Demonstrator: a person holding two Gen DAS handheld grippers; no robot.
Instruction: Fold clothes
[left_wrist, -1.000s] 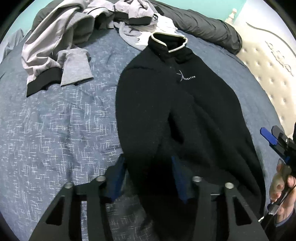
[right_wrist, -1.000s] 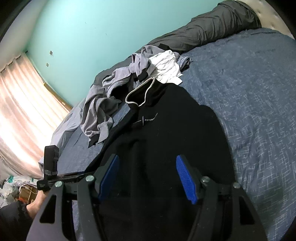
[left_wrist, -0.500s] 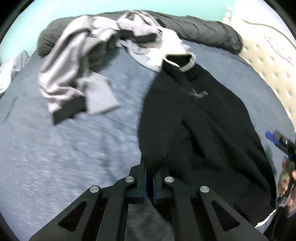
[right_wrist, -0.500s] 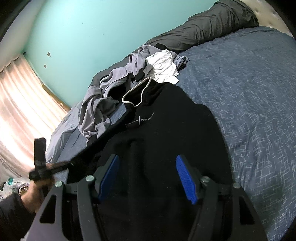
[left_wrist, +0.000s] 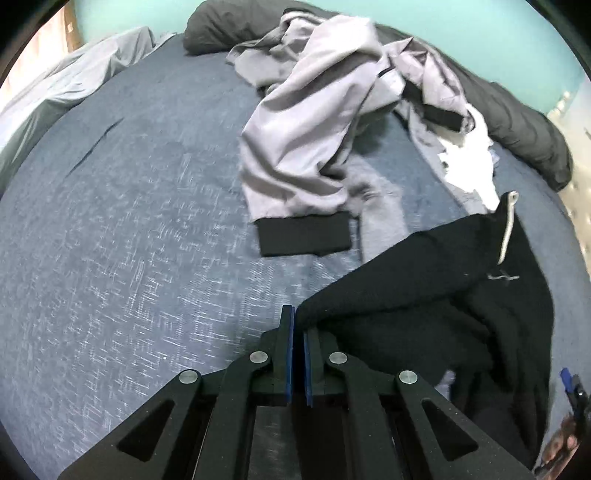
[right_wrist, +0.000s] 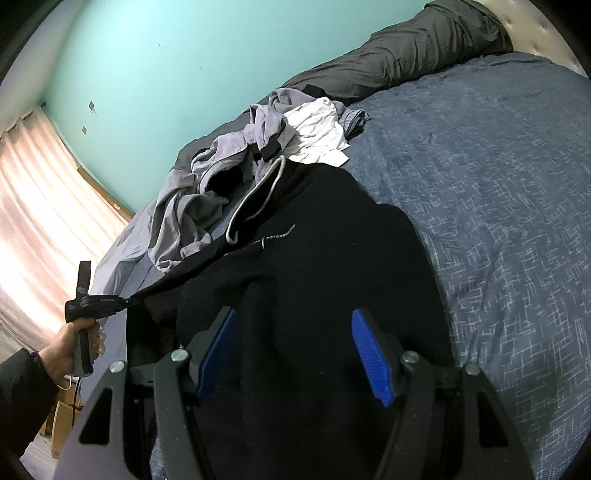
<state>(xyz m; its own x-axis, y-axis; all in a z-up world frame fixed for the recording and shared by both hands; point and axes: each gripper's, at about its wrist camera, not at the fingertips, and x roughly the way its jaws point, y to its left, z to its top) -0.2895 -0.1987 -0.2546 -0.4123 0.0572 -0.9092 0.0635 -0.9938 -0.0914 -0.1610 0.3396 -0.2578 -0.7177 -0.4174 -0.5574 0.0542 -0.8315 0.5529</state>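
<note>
**While L tongs pinch sleeve: slip risk**

With the left gripper (left_wrist: 297, 325) clamped on an edge of the black fleece (right_wrist: 332, 258), stretched sideways over the bed (right_wrist: 498, 221), a thin bite could slip. Right gripper (right_wrist: 295, 354) hangs wide open, empty, above it. Fleece's near hem cut off; which part is pinched is unclear.

The black, angular right hand-held gripper (right_wrist: 293, 354) is showing blue pads (right_wrist: 371, 356) and silver screws; the person is wearing a dark sleeve (right_wrist: 22, 395).

My left gripper (left_wrist: 298, 332): matt black plastic, bright metal rivets. Black sweater (right_wrist: 332, 280): fuzzy matt fleece. Bedspread (left_wrist: 129, 221): blue woven cloth.
</note>
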